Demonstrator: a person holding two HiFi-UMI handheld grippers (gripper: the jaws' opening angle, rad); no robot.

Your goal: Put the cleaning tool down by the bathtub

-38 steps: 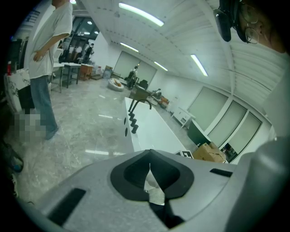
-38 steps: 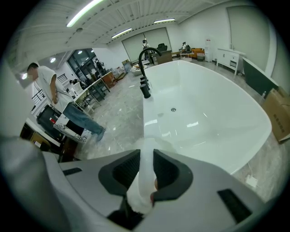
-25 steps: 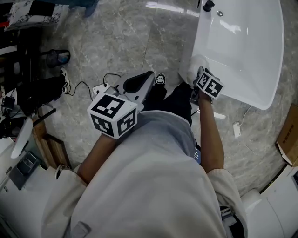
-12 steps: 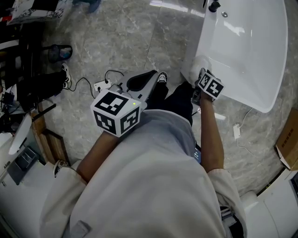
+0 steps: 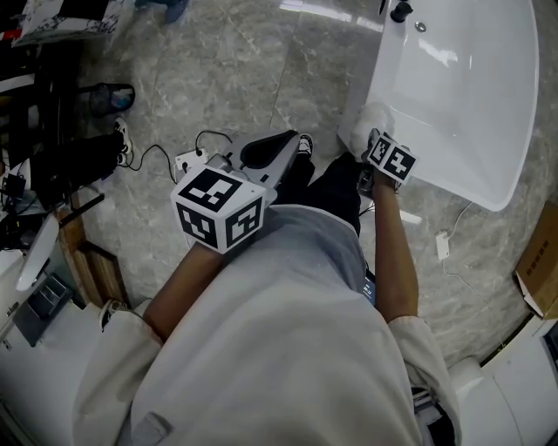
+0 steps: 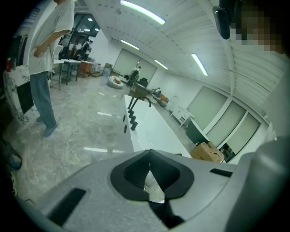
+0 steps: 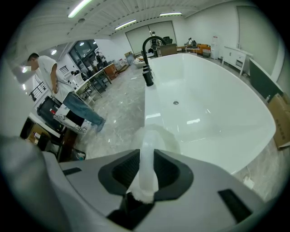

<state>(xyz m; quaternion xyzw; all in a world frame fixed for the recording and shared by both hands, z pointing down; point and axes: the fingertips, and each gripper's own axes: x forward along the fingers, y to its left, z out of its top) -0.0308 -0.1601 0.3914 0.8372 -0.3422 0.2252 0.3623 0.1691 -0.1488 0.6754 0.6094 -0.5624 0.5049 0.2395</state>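
Open floor (image 5: 235, 78) left of bathtub (image 5: 462, 113), power strip (image 5: 187, 162) nearby

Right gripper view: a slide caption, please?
Right tool grips a white scrubber at the white bathtub rim.

Floor (image 5: 218, 78): grey veined marble, glossy, catching light reflections. Ceiling (image 6: 181, 36): white ribbed panels with long strip lights (image 6: 142, 12). Far side: glazed partitions (image 6: 226, 122) in dark frames, cardboard boxes (image 6: 206, 152) below them. White power strip (image 5: 187, 162) and black cable lie on floor. Dark cluttered rack (image 5: 61, 165) at left edge. Distant tables (image 6: 68, 65); person (image 6: 45, 63) in white shirt and jeans stands beside them.
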